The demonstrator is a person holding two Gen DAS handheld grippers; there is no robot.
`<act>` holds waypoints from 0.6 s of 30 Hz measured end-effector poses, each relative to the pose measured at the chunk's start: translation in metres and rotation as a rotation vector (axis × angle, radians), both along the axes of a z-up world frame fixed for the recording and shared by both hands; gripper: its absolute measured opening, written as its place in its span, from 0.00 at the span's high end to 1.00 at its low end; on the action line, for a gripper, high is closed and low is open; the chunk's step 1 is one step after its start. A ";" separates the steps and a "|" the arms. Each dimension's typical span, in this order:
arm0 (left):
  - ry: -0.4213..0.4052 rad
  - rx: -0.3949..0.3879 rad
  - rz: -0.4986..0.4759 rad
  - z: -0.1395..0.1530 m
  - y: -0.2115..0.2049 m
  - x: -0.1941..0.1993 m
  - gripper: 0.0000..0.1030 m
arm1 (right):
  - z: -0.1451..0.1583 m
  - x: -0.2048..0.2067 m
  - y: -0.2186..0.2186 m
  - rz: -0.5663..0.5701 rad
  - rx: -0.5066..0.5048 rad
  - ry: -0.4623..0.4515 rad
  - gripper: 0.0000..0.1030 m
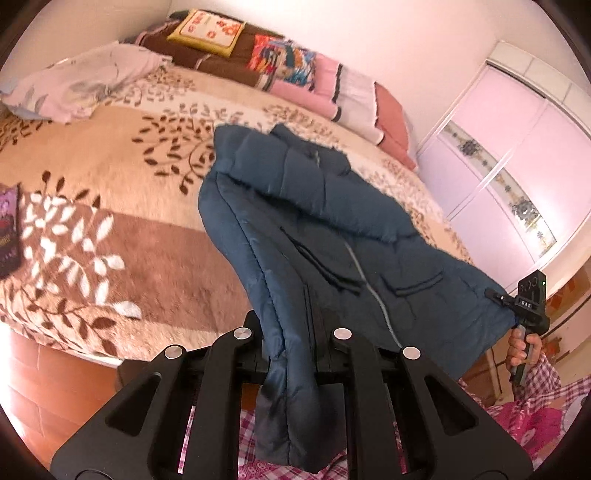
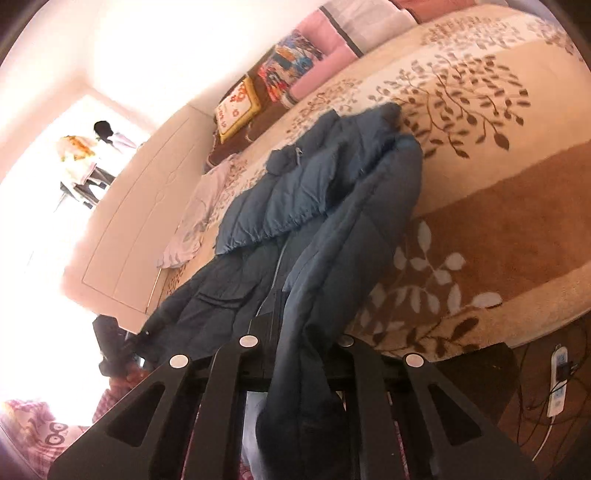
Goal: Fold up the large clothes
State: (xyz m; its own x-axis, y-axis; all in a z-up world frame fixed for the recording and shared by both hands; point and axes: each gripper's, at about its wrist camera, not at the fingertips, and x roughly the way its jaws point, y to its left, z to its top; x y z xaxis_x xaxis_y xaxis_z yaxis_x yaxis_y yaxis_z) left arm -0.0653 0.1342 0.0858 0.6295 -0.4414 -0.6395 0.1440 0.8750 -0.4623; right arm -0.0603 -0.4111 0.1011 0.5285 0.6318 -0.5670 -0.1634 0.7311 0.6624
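- Dark blue quilted puffer jacket [image 1: 314,236] lies partly on the bed with the beige-and-brown leaf-print blanket [image 1: 110,177]; its hem end is lifted off the bed edge, its collar end rests on the blanket.
- Left tool [image 1: 291,332]: fingers closed on a bunched hem fold of the jacket; the fabric hangs down between them.
- Right tool [image 2: 299,339]: closed on another hem fold of the jacket, cloth draped through the gap. In the left wrist view it [image 1: 532,302] grips the jacket's far hem corner, hand on its handle.
- One jacket sleeve is folded across the jacket front.
- Yellow embroidered cushion [image 1: 207,31] and pink folded bedding [image 1: 332,85] are beyond the jacket, at the bed's far side.
- Pale floral crumpled cloth [image 1: 74,81] is on the blanket, apart from the jacket.
- White wardrobe with sliding doors [image 1: 517,147] stands past the jacket's collar end.
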 end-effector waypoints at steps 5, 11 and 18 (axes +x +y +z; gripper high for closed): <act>0.002 0.010 -0.007 0.002 0.008 -0.023 0.89 | 0.001 -0.031 0.003 -0.002 -0.022 0.008 0.89; 0.030 0.015 -0.011 -0.004 0.012 -0.061 0.88 | -0.009 -0.064 0.003 -0.033 -0.017 0.046 0.89; 0.004 -0.005 -0.009 0.010 0.014 -0.079 0.89 | -0.005 -0.090 0.001 -0.067 0.031 0.016 0.89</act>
State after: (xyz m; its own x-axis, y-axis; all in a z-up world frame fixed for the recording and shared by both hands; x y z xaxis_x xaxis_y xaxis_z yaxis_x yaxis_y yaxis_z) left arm -0.1440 0.1485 0.0961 0.6232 -0.4498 -0.6398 0.1498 0.8715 -0.4669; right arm -0.1498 -0.4099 0.0964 0.5613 0.6127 -0.5564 -0.1034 0.7190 0.6873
